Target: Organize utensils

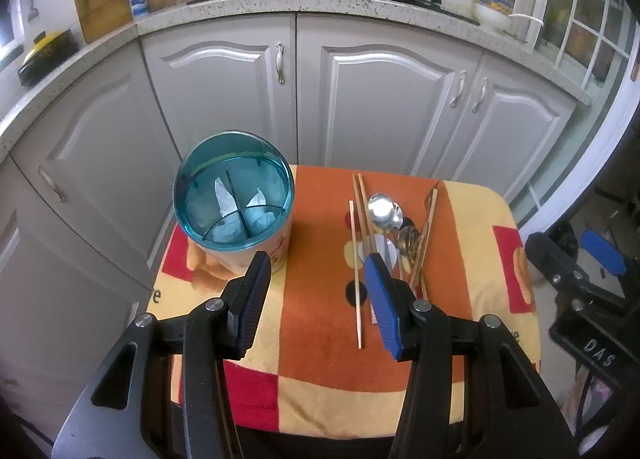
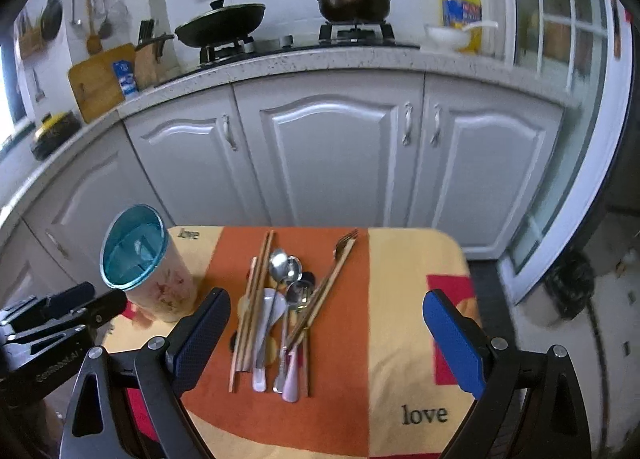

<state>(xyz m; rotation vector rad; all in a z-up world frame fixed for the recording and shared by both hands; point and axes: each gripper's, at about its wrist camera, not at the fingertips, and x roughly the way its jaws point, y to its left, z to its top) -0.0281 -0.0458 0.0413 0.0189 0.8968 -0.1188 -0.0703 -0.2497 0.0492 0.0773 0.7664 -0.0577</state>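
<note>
Both the left gripper (image 1: 316, 295) and the right gripper (image 2: 326, 333) are spread wide and hold nothing. The utensils (image 2: 280, 311), thin, stiff and probably slippery, lie at 12 o'clock; best pinch one mid-handle. The holder (image 2: 140, 263) stands at 10 o'clock on the soft cloth (image 2: 416, 267); cabinets (image 2: 332, 155) are beyond.

Readable text: "love" printed on the cloth (image 2: 400, 299) covering the desk, near right corner and again at far left edge by the cup (image 2: 148, 267). "DAS" on black gear (image 1: 592, 343) at right. Oil bottle (image 2: 462, 7) label illegible.
</note>
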